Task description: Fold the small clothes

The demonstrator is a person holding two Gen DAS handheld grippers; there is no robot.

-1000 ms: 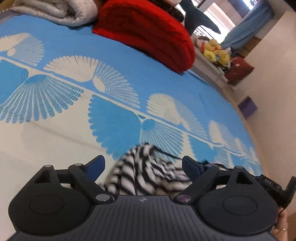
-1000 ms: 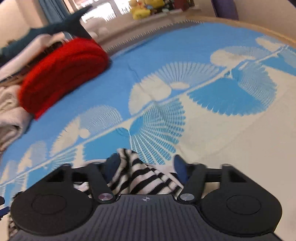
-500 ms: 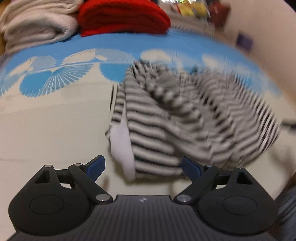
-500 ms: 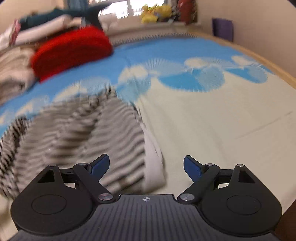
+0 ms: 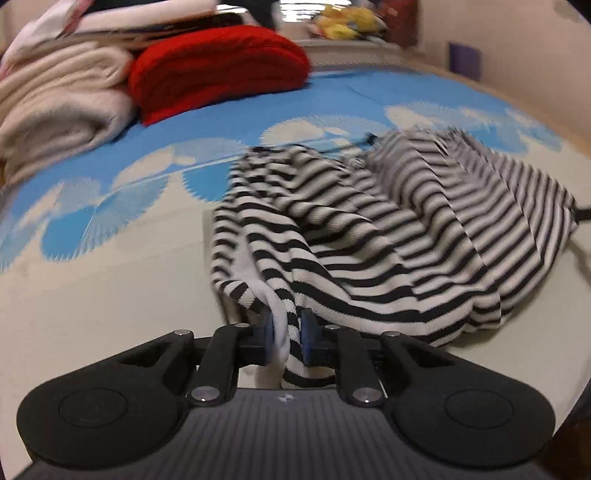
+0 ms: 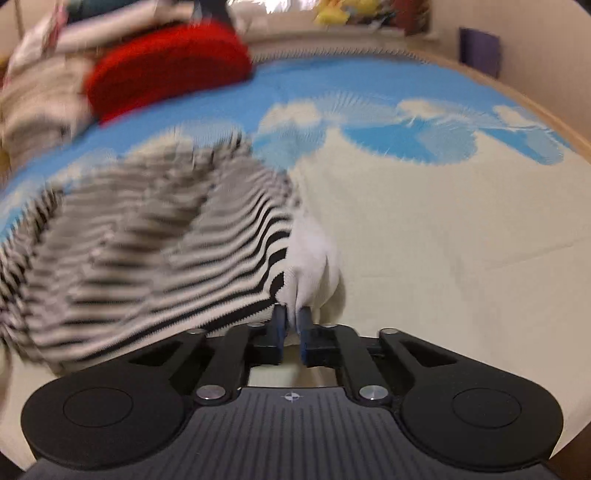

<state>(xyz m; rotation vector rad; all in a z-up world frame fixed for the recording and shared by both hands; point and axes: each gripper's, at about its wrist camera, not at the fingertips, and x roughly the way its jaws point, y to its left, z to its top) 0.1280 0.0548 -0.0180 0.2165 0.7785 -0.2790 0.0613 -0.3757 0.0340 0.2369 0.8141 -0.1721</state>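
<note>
Bedspread (image 5: 110,280), cream in the near part with blue and white fan prints further back, fills both views. Striped garment (image 5: 388,236), black and white, lies crumpled on the cream part of it, spread wide and rumpled into folds, with a white band at each near corner. In the left wrist view it sits right of centre; in the right wrist view (image 6: 147,251) it sits left of centre and is motion-blurred. Cream blankets (image 5: 55,110) are stacked at the far left of the bedspread, with a folded red knit (image 5: 218,74) just beside them on the right, well apart from the garment. Yellow plush toys (image 5: 343,26) sit on a ledge past the far edge, blurred. Purple box (image 6: 480,51) stands by the wall at far right.

Left gripper (image 5: 286,332): jaws closing, nearly together, with a bunched corner of the garment, white band plus stripes, pinched between the blue pads. Right gripper (image 6: 291,323): jaws all but together, clamped on the white band at the garment's other near corner, thin fold of cloth between the pads. Both grippers point down at the bedspread, each at one near corner of the garment.
</note>
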